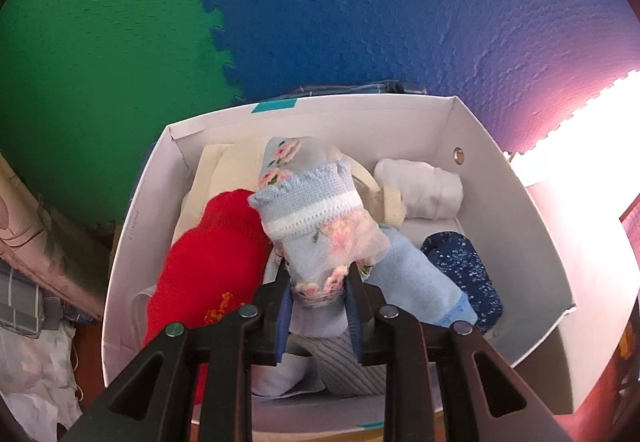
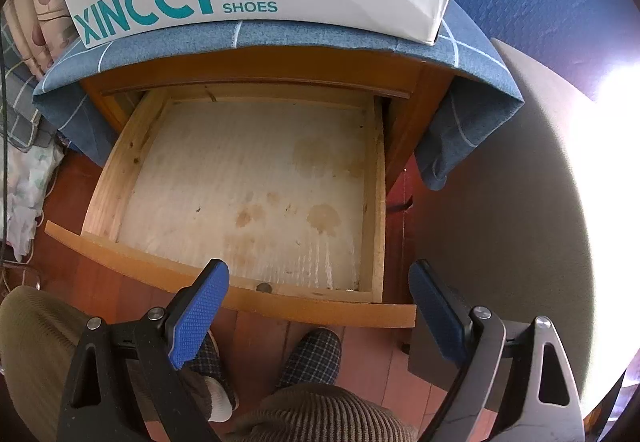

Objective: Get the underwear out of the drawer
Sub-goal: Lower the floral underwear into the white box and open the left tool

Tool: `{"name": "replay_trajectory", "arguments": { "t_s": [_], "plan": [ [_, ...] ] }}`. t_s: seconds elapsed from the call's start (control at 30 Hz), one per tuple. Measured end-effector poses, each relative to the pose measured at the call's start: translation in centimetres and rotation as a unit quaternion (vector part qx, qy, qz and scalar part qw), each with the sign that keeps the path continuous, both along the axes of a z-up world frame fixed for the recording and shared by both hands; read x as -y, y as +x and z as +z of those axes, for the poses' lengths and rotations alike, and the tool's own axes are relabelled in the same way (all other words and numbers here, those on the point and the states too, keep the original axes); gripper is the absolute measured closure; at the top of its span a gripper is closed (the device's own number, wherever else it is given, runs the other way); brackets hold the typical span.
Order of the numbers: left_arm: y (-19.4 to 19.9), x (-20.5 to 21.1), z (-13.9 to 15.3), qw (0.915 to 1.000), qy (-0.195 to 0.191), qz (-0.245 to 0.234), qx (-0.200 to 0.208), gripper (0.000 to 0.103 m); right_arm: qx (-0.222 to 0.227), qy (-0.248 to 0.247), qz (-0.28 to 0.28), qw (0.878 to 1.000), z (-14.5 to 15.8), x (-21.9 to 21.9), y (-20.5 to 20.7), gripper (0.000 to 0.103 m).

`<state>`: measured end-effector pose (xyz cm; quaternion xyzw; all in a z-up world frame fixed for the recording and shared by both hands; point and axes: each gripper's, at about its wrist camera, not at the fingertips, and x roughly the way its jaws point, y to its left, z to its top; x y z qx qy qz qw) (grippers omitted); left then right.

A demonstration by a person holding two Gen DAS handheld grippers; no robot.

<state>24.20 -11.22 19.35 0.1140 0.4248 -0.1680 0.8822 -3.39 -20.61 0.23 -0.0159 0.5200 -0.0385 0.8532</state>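
Here your left hand-held gripper is pinching a pale blue floral garment by its lower edge, pads pressing the cloth, so the piece is hanging over the white shoebox; likely you are delivering it there, among the red knit and the other folded pieces; your right hand-held gripper is waiting with jaws wide apart and nothing between them, above the pulled-out wooden drawer; the drawer is showing only its stained bare bottom, suggesting the emptying is nearly finished.
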Motion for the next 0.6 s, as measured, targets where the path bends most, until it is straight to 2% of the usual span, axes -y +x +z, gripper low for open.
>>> {"name": "replay_trajectory", "arguments": {
  "t_s": [0.17, 0.33, 0.43, 0.6],
  "plan": [
    [0.3, 0.2, 0.0, 0.9999, -0.002, 0.007, -0.008, 0.073, -0.001, 0.004, -0.002, 1.000, 0.0, 0.1, 0.1, 0.014],
    [-0.2, 0.0, 0.9, 0.9999, -0.010, 0.001, -0.007, 0.058, 0.000, 0.002, -0.002, 1.000, 0.0, 0.1, 0.1, 0.014],
    [-0.8, -0.2, 1.7, 0.9999, -0.010, 0.003, 0.007, 0.049, 0.000, 0.002, -0.002, 1.000, 0.0, 0.1, 0.1, 0.014],
    [-1.7, -0.7, 3.0, 0.9995, -0.017, 0.003, 0.026, 0.047, 0.000, 0.000, -0.002, 1.000, 0.1, 0.0, 0.2, 0.014]
  ]
}}
